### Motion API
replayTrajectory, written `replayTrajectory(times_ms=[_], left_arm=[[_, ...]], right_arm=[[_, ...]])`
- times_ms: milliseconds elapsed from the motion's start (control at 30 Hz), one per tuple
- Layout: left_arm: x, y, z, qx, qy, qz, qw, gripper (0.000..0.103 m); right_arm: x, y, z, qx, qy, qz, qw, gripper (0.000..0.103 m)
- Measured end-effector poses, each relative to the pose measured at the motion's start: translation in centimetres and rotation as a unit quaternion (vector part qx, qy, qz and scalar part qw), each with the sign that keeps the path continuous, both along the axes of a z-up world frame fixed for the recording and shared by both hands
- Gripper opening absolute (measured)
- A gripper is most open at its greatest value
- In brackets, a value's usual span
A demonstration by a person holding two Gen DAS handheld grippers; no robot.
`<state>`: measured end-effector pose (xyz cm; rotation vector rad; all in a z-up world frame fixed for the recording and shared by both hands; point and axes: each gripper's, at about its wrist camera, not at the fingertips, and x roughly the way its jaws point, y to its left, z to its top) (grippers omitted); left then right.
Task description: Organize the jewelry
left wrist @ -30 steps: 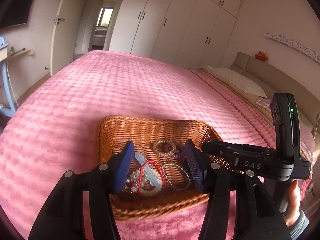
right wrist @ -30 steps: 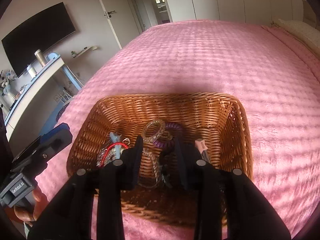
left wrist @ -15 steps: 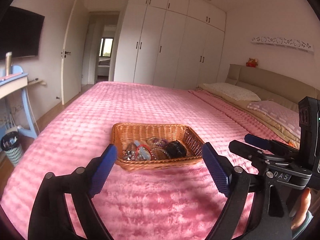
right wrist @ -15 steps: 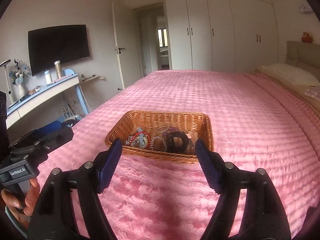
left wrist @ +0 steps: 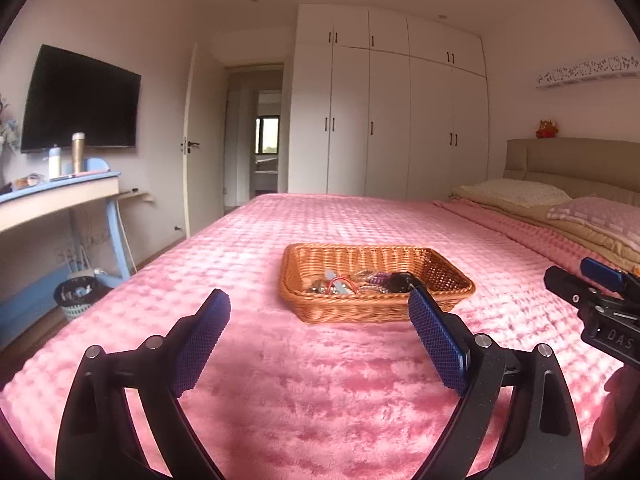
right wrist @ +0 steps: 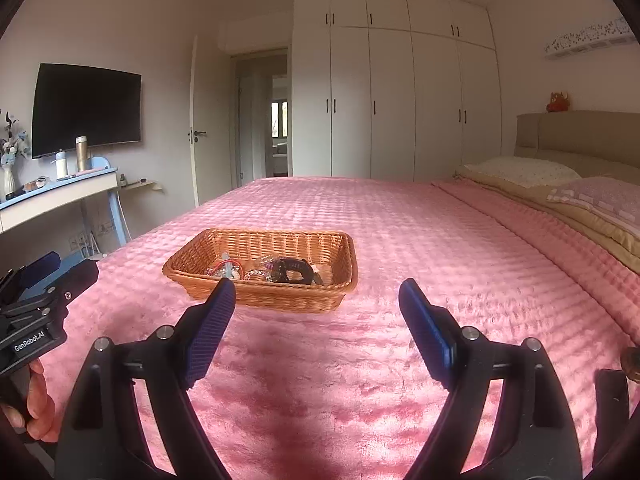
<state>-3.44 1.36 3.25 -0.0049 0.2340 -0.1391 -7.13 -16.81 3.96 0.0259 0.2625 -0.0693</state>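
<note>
A wicker basket (left wrist: 448,276) (right wrist: 200,250) sits on the pink bedspread and holds a pile of jewelry (left wrist: 360,282) (right wrist: 264,270): a red bangle, beaded and silver bracelets, a purple coil and a black piece (right wrist: 292,270). My left gripper (left wrist: 320,336) is open and empty, held above the bed well in front of the basket. My right gripper (right wrist: 312,328) is open and empty too, at about the same distance. Each gripper's body shows at the edge of the other's view, the right one (left wrist: 600,304) and the left one (right wrist: 40,304).
The pink bed (left wrist: 320,392) fills the foreground, with pillows (right wrist: 528,170) and a headboard at the right. A blue desk (left wrist: 60,194) with bottles, a wall TV and a bin (left wrist: 78,294) stand at the left. White wardrobes and an open door are behind.
Both grippers have pulled back and up from inside the basket and opened wide. The basket now lies farther away, and the black piece lies in it.
</note>
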Motion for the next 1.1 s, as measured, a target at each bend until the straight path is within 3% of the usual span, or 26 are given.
replayTrajectory(times_ms=[200,733,1100], left_arm=[[0.1,-0.4,-0.8,0.006,-0.012,0.019,0.9997,0.089],[0.7,-0.9,-2.7,0.018,0.01,0.036,0.9991,0.094],[0.5,-1.2,-2.7,0.024,0.008,0.036,0.999,0.095]], right_arm=[[-0.4,0.6,-0.9,-0.008,-0.021,0.014,1.0,0.08],[-0.4,1.0,-2.8,-0.006,-0.009,0.015,1.0,0.091],[-0.4,1.2,-3.1,-0.009,-0.002,0.019,1.0,0.092]])
